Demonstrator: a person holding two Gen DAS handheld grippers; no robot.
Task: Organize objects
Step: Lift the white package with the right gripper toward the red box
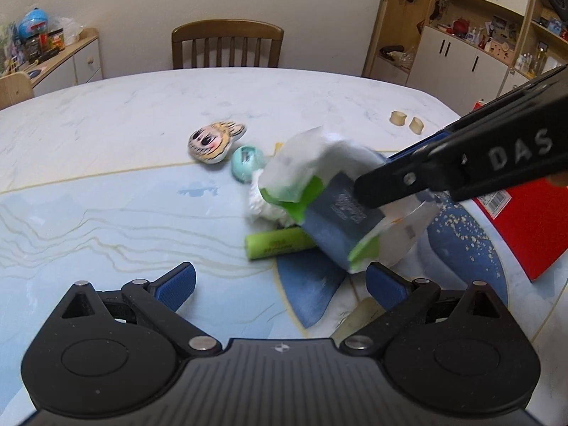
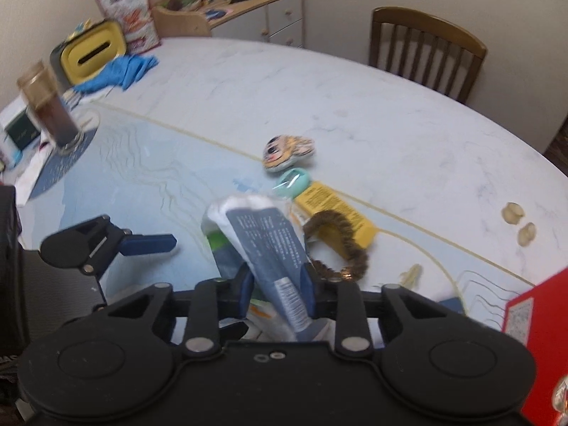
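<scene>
My right gripper (image 2: 277, 284) is shut on a blue, green and white tissue pack (image 2: 262, 234) and holds it above the table; the pack also shows in the left wrist view (image 1: 337, 206), with the right gripper (image 1: 369, 191) reaching in from the right. My left gripper (image 1: 280, 280) is open and empty, low over the table, just in front of the pack. On the table lie a cartoon-face toy (image 1: 213, 142), a teal round case (image 1: 246, 165), a green tube (image 1: 277, 245), a yellow box (image 2: 337, 209) and a brown hair tie (image 2: 340, 245).
A red box (image 1: 525, 223) stands at the right. Two small beige pieces (image 1: 404, 120) lie at the far right. A yellow tissue holder (image 2: 92, 53), blue cloth (image 2: 120, 71) and a dark jar (image 2: 49, 106) stand at the table's far left. A chair (image 1: 227, 42) stands behind.
</scene>
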